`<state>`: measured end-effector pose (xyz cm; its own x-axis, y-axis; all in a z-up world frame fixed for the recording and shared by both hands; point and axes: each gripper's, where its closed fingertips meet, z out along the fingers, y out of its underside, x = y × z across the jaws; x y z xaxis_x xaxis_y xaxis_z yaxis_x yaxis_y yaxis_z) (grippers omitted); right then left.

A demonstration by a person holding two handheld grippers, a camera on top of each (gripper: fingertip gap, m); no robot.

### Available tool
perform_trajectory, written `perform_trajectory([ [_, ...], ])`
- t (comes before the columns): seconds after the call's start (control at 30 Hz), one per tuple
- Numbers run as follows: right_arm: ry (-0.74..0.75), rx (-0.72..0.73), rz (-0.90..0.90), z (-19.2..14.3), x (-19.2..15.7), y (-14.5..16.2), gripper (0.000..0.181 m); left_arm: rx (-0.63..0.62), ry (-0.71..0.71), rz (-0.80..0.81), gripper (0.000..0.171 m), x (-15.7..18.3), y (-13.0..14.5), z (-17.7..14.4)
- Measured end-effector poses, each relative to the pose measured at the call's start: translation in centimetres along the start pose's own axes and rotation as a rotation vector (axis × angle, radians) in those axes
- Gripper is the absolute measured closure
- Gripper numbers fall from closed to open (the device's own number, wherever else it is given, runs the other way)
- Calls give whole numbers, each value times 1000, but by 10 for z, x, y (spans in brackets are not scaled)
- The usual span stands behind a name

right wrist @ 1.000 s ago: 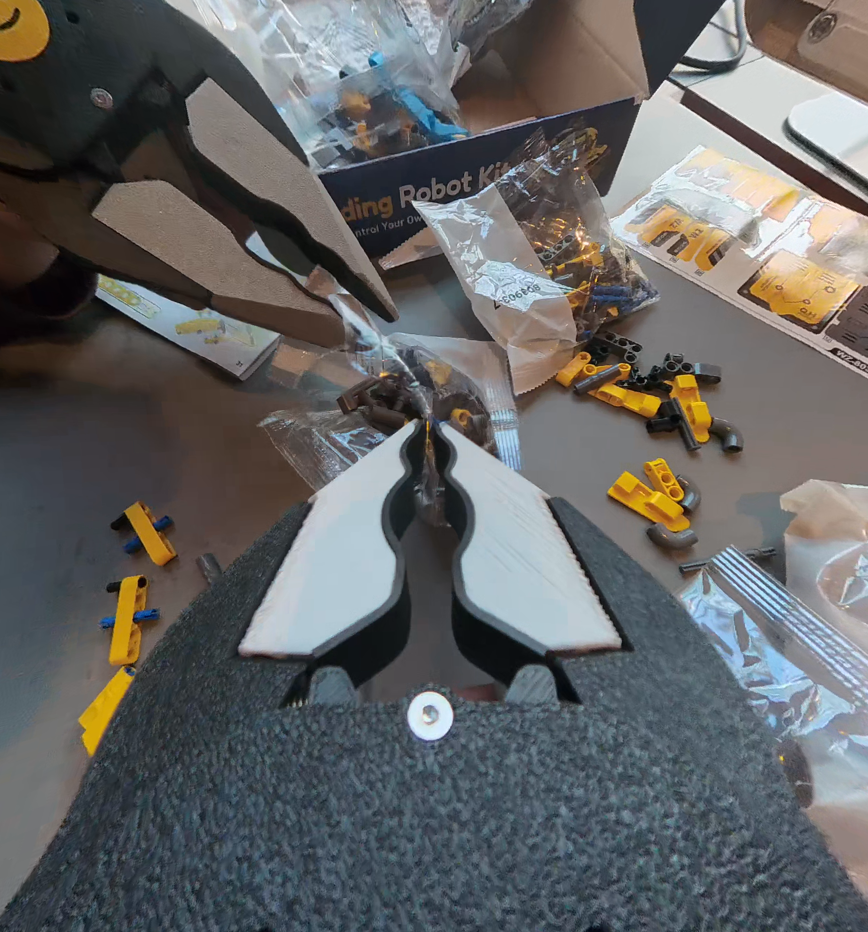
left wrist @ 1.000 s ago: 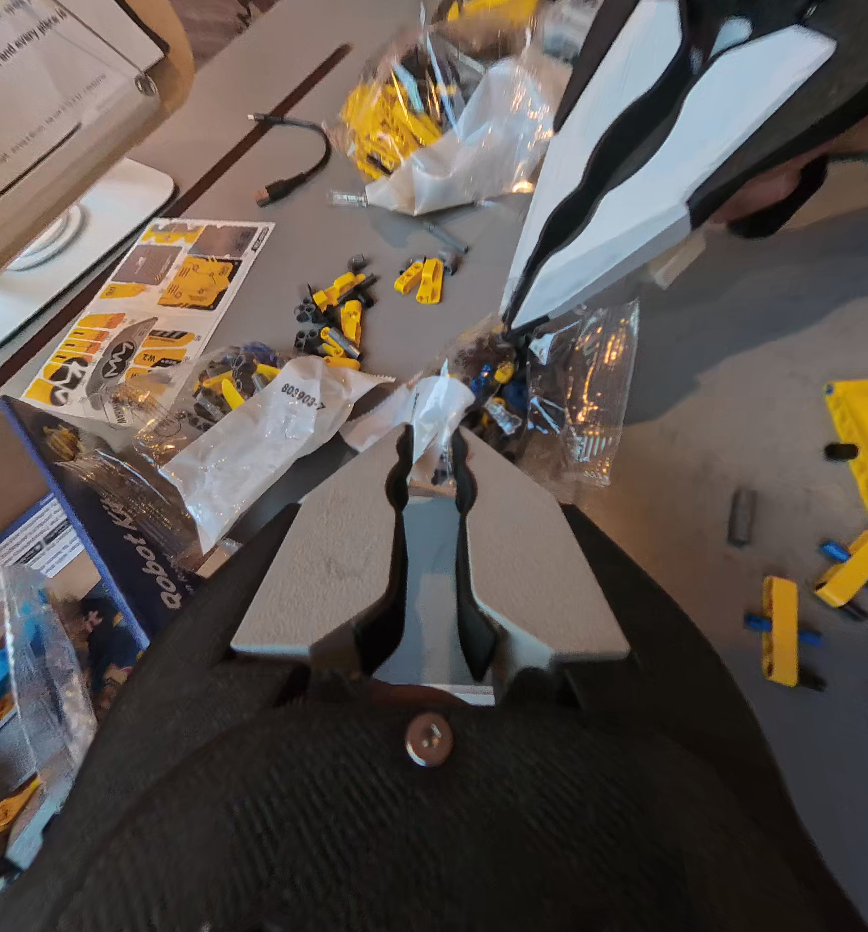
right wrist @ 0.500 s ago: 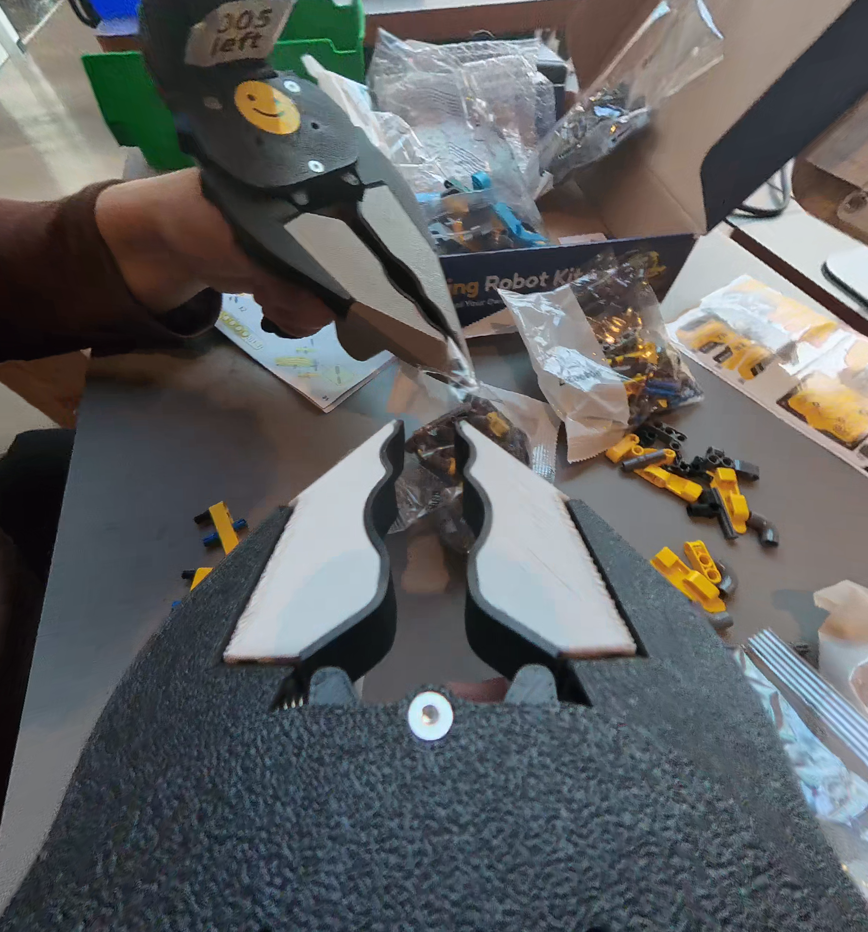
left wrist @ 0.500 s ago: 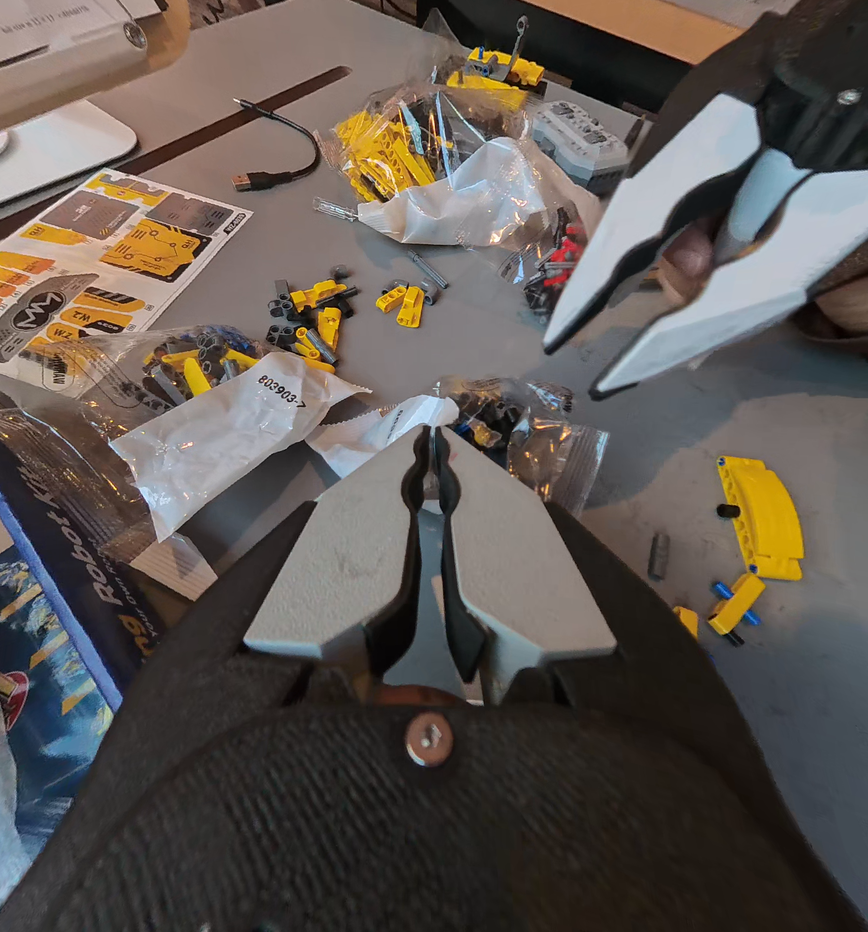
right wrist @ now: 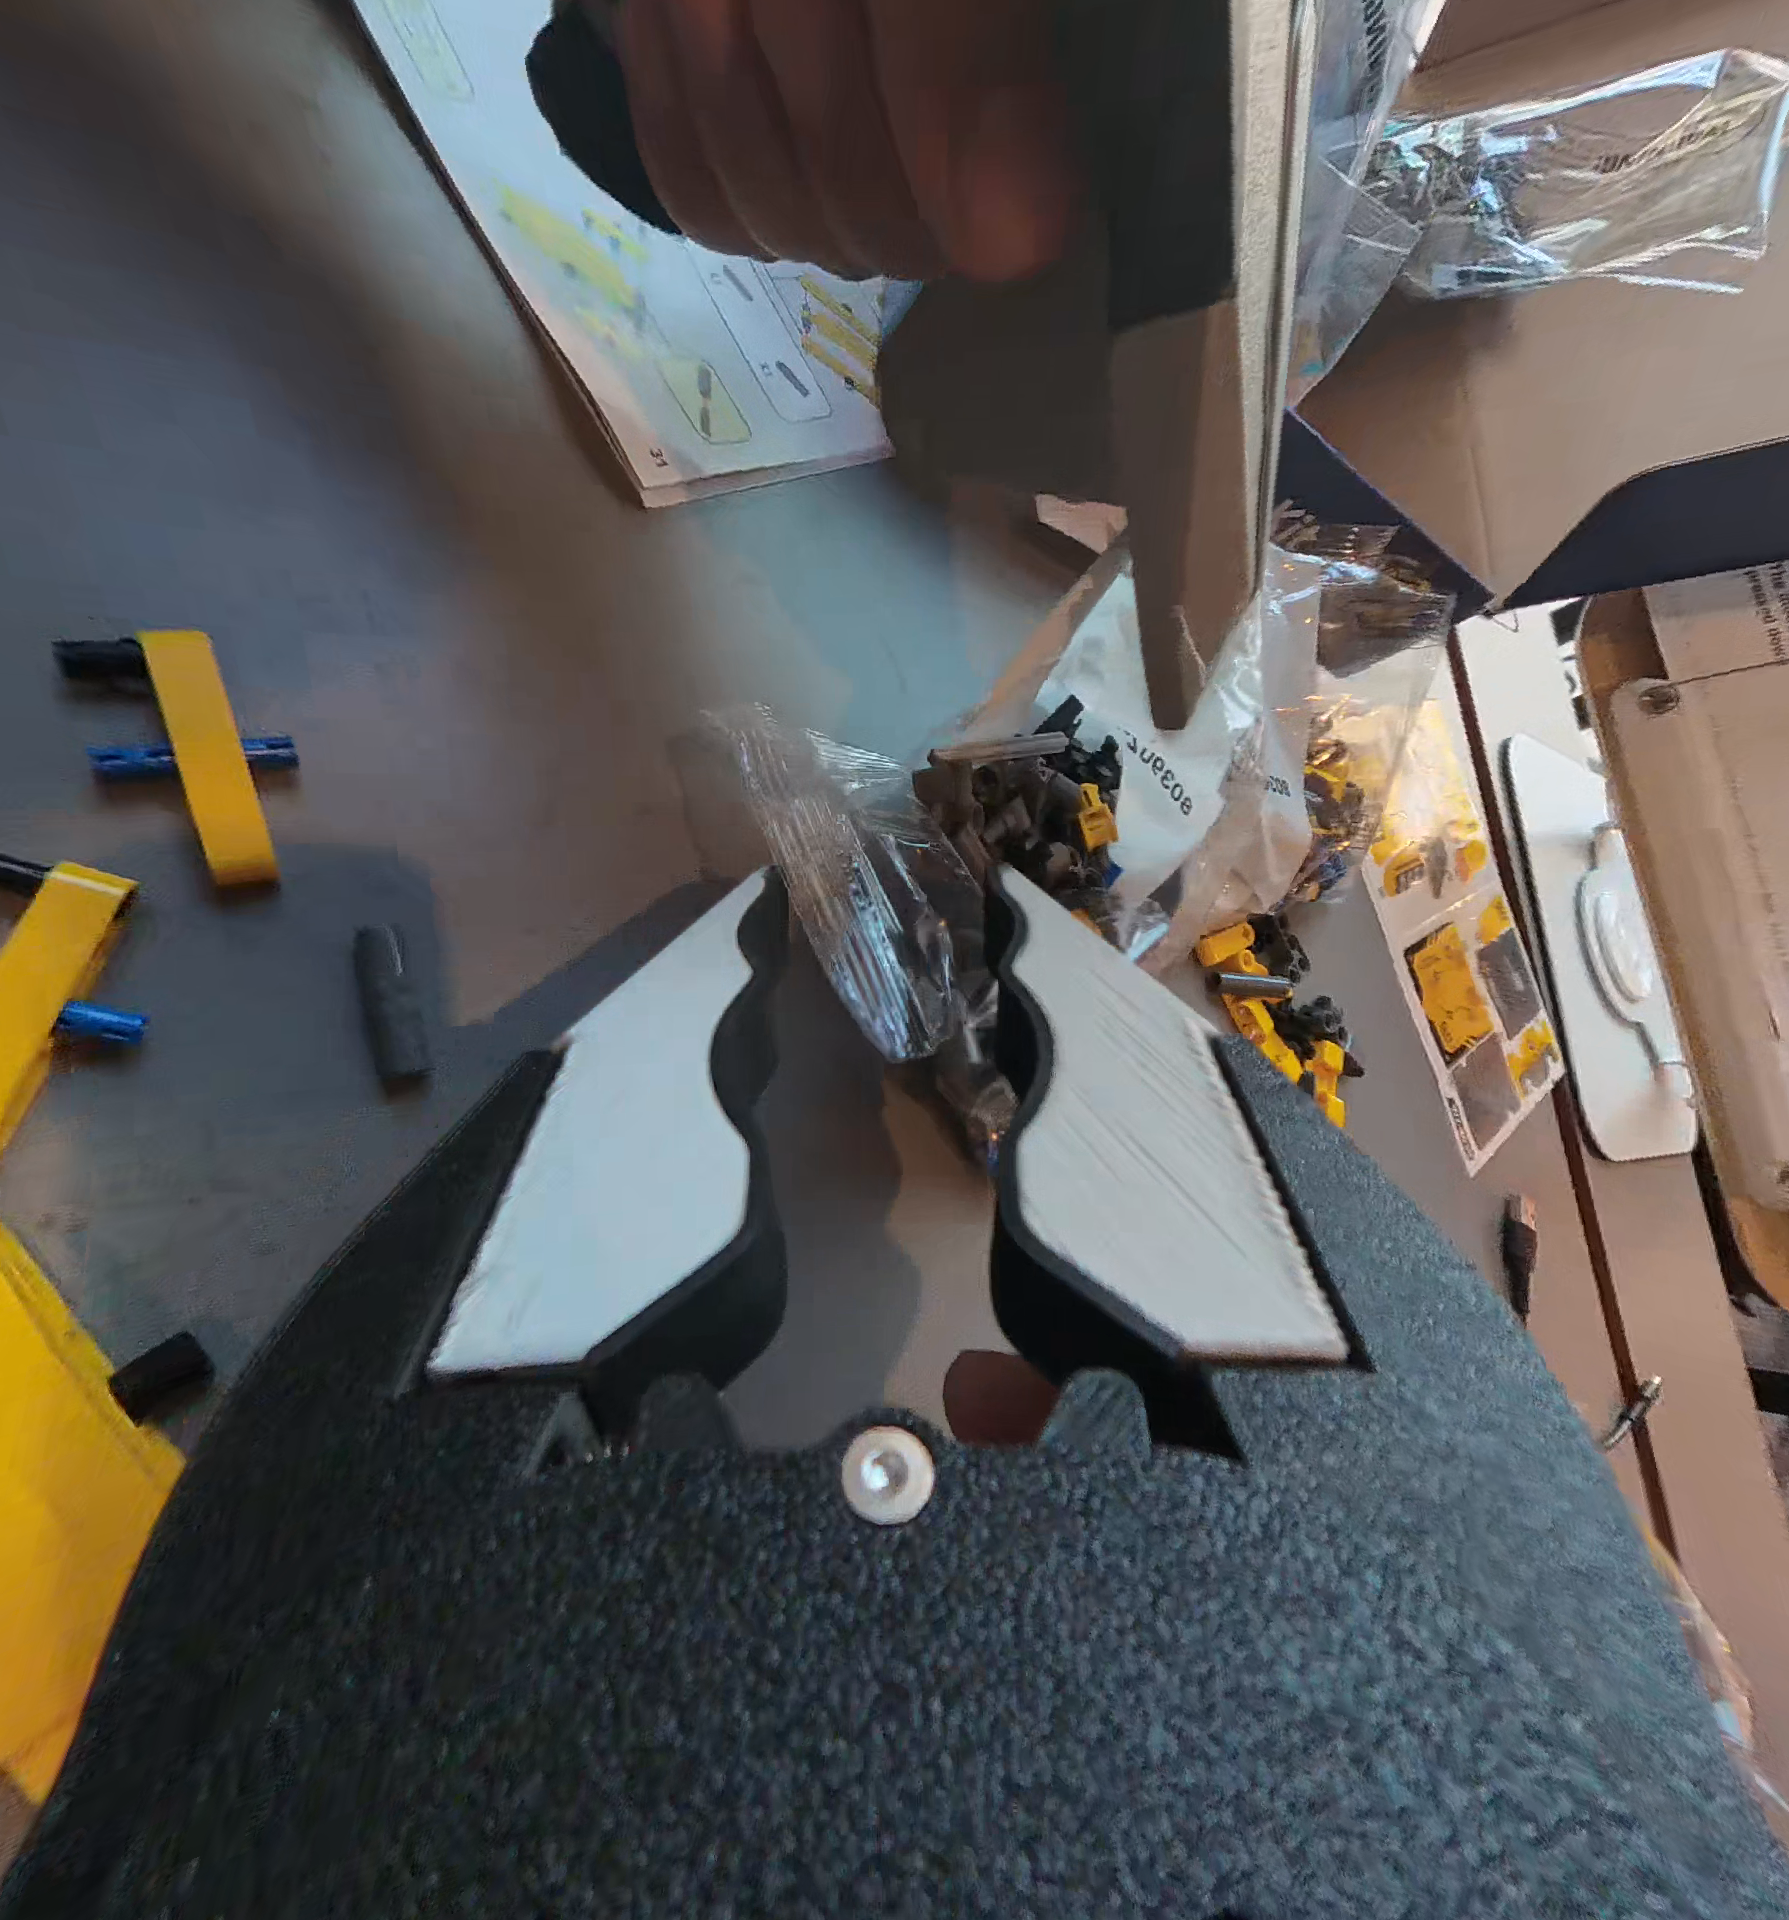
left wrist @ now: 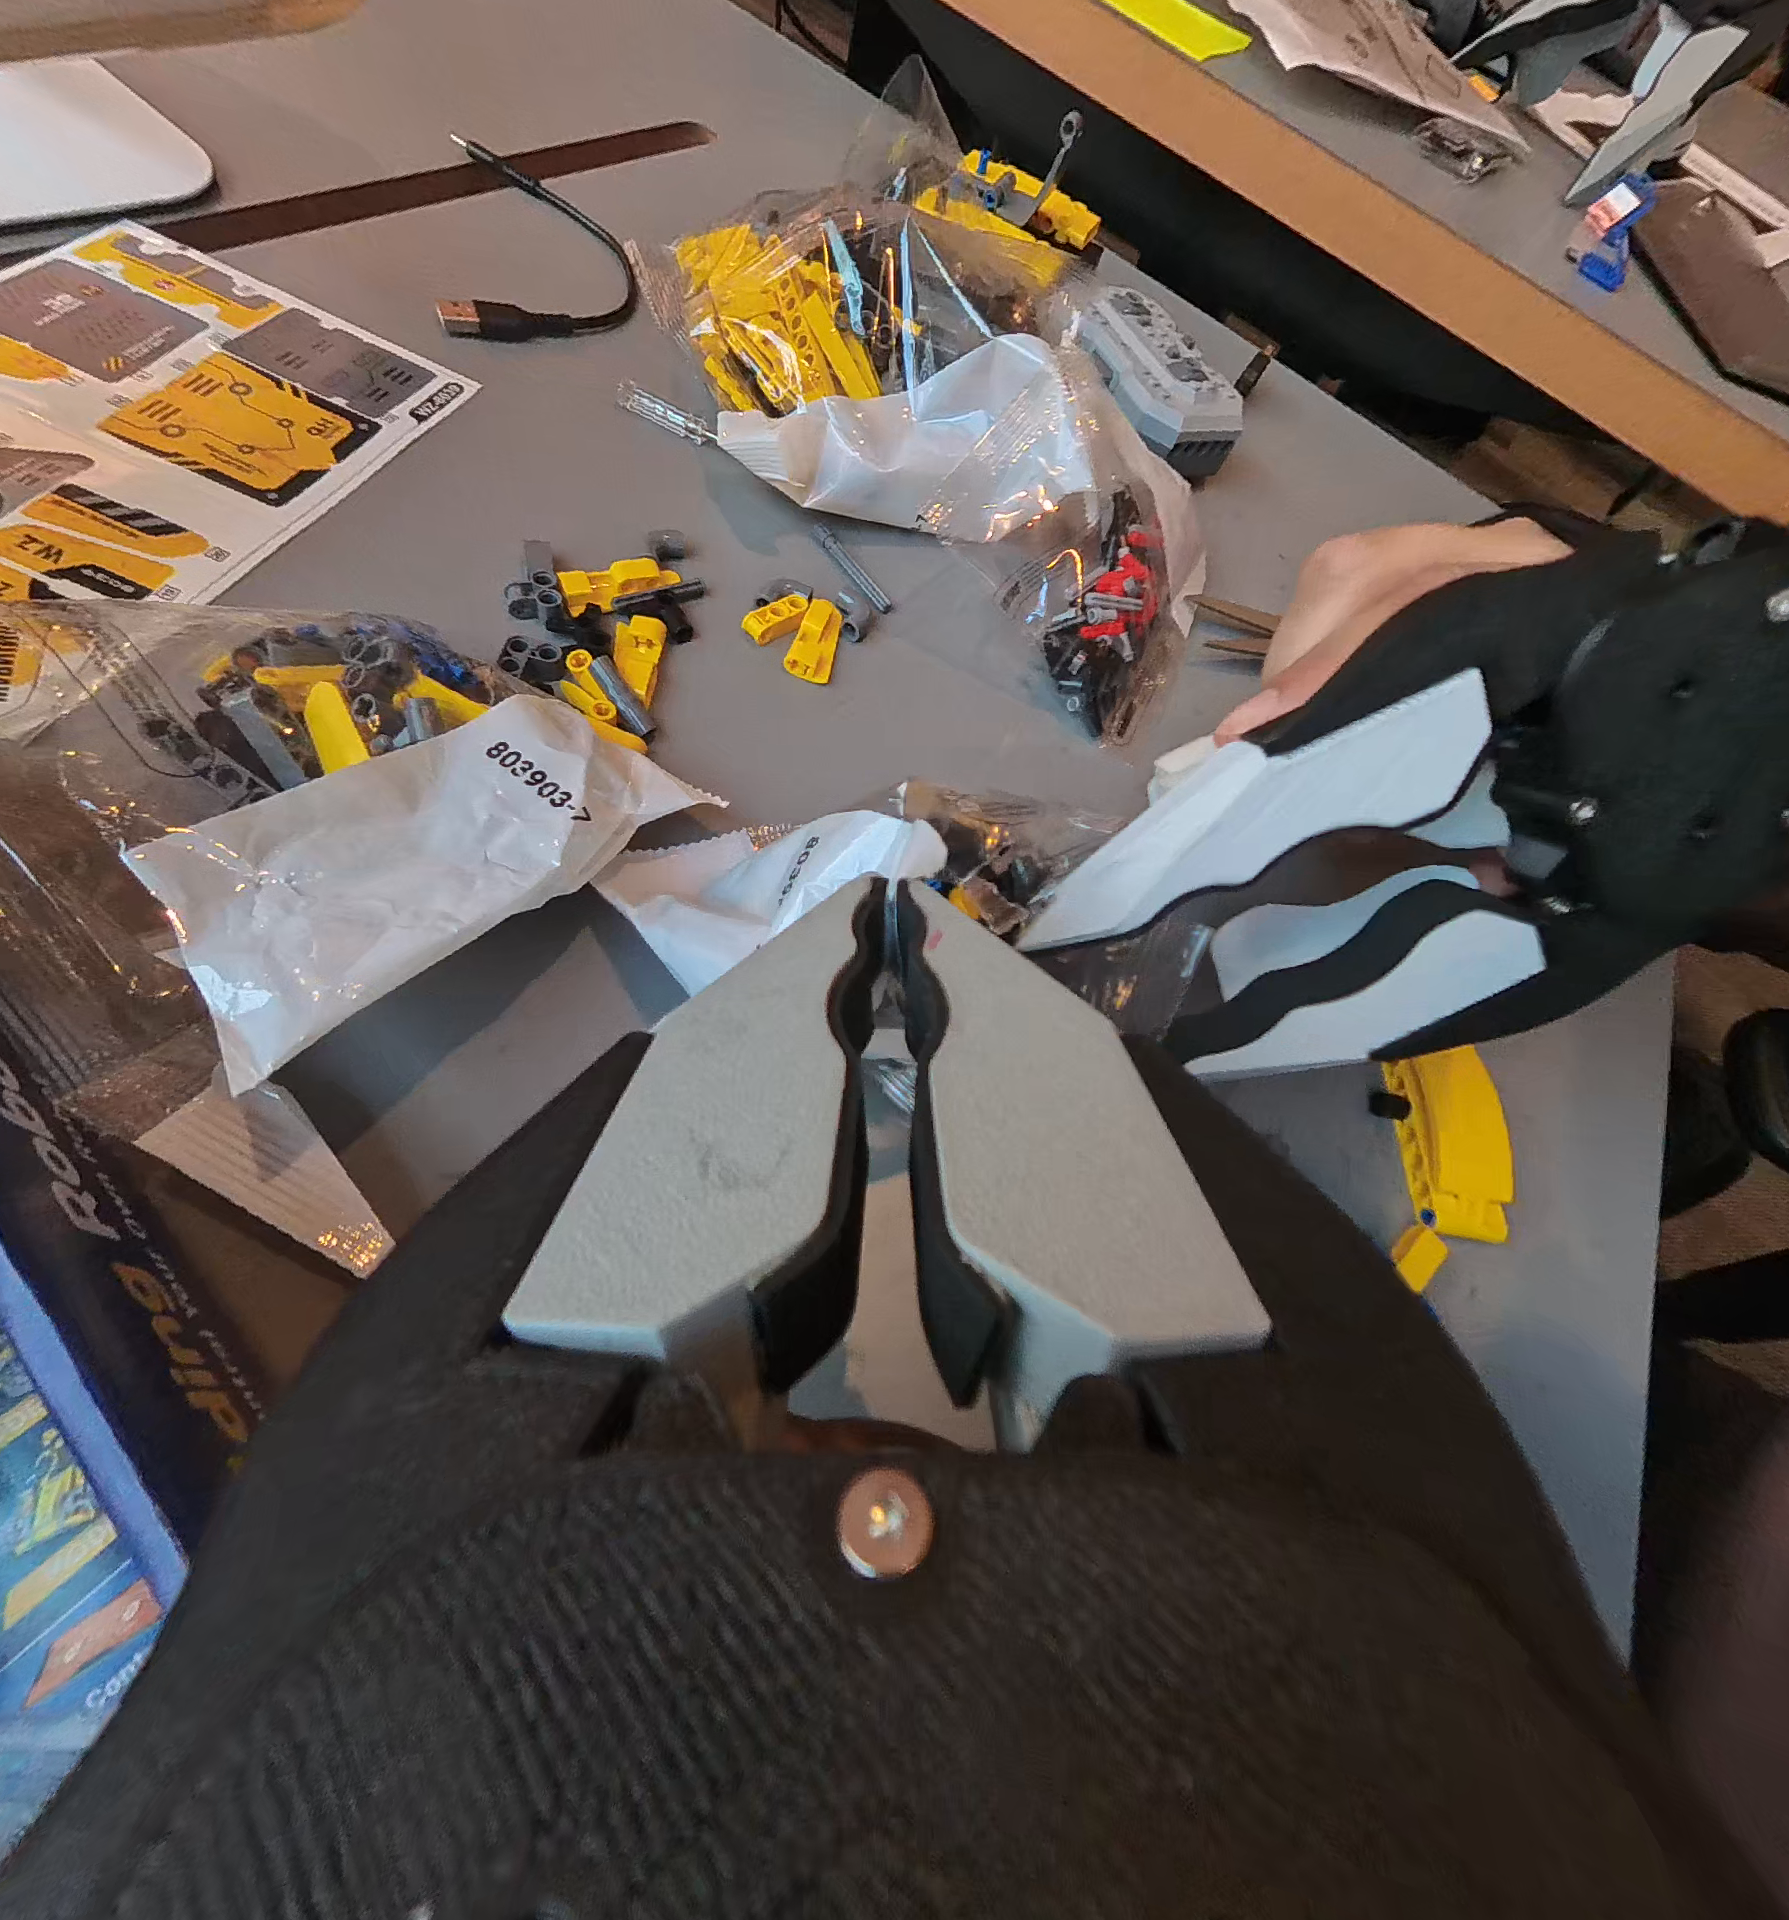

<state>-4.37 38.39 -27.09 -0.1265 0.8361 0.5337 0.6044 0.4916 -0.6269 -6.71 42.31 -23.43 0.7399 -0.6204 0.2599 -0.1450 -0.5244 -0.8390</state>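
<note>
Crinkled glossy clear-plastic parts bag (right wrist: pixel 874 935); smooth, shiny yellow plastic beams (right wrist: pixel 206 756); matt grey table (left wrist: pixel 983 717), perhaps laminate; rough, grainy black gripper housing (right wrist: pixel 869 1662); paper sticker sheet (left wrist: pixel 142 416).

The right gripper (right wrist: pixel 885 909) stood open around a clear parts bag (right wrist: pixel 869 925) on the grey table (right wrist: pixel 433 540).

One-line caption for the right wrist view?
Open right hand-held gripper straddles a clear parts bag pinched by the left hand-held gripper.
</note>
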Motion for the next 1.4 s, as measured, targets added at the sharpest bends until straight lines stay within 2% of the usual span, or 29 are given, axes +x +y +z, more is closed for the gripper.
perform_trajectory([
  [0.07, 8, -12, -26, 1, -1, 1, 151, -1, -8, 9, 171, -1, 0, 0],
  [0.17, 54, 12, -51, -4, 6, -4, 174, 4, -20, 14, 171, -4, 0, -1],
  [0.43, 53, 57, -18, -18, 19, -4, 178, 33, -14, 37, 171, -3, -6, -6],
  [0.5, 44, 64, -1, -20, 21, -3, 179, 1, 2, 65, 159, 0, -1, -6],
  [0.57, 38, 63, 7, -21, 22, -1, 178, -55, -10, 94, 144, 0, 8, -4],
  [0.6, 34, 61, 12, -21, 22, 0, 178, -59, -27, 111, 144, -1, 8, -4],
  [0.63, 29, 60, 18, -20, 21, 1, 178, -59, -35, 128, 151, -2, 9, -4],
  [0.67, 20, 61, 26, -19, 20, 1, 176, -62, -29, 141, 169, 0, 9, -4],
  [0.83, -87, 104, 151, -17, 8, -6, 159, -57, -68, 153, 171, -4, 9, -2],
  [0.93, -183, 207, 340, -23, 7, -23, 157, -43, -31, 103, 171, 0, 9, 2],
  [1.0, -219, 219, 487, -21, 11, -26, 157, -58, 6, 95, 171, 6, 13, 6],
  [1.07, -152, 132, 563, -9, 21, -6, 157, -85, 39, 103, 171, 13, 18, 7],
  [1.13, -71, 37, 544, 1, 26, 14, 166, -98, 47, 124, 171, 16, 20, 7],
  [1.2, 7, 2, 489, 6, 30, 21, 171, -113, 63, 132, 171, 20, 23, 8],
  [1.27, 68, -20, 444, 7, 32, 23, 165, -122, 78, 133, 171, 26, 26, 12],
  [1.4, 28, -41, 465, 14, 22, 24, 148, -95, 86, 121, 171, 34, 26, 21],
])
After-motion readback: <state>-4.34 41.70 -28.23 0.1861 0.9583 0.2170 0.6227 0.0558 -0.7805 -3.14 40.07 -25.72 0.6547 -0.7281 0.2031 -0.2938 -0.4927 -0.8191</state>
